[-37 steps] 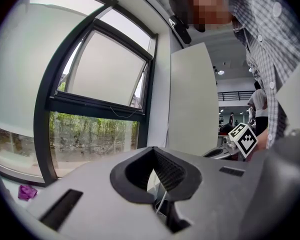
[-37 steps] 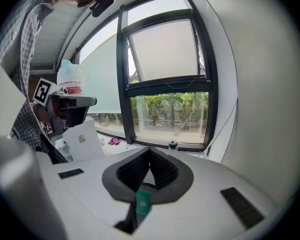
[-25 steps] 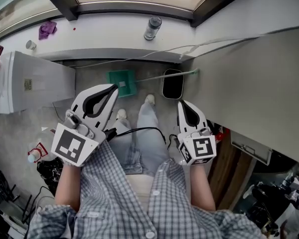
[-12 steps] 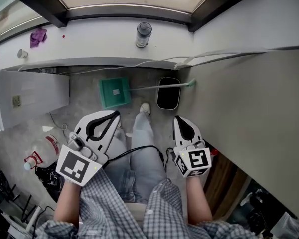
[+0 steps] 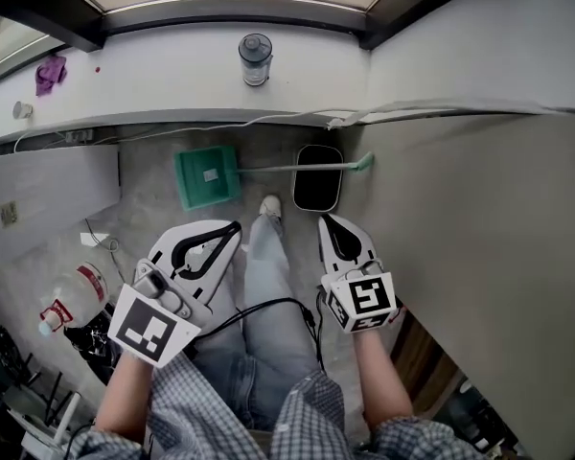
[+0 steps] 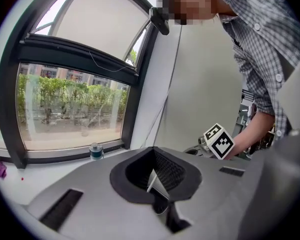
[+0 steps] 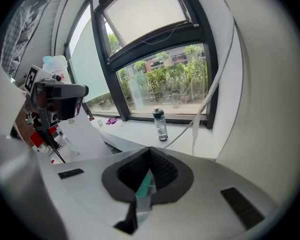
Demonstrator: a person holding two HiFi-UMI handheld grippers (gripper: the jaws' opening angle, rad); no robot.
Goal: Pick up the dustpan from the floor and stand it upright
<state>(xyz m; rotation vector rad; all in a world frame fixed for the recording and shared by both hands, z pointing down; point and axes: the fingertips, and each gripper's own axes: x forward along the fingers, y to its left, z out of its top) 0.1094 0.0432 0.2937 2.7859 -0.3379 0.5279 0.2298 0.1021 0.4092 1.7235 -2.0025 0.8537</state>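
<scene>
Noting gripper state first: the left gripper (image 5: 232,228) and the right gripper (image 5: 326,220) both have their jaws closed together on nothing, and we see them held above the person's legs. The dustpan (image 5: 207,176) lies flat on the floor below the window sill, well apart from both grippers. Its green pan sits just left of the black bin (image 5: 318,190), and its thin handle (image 5: 278,169) runs rightward across the bin toward the wall.

We judge it light, stiff moulded plastic, smooth enough to twist in a pinch. We would open one gripper and take the handle close to the pan, where the weight sits. A hold near the far tip would likely let the pan swing.
</scene>
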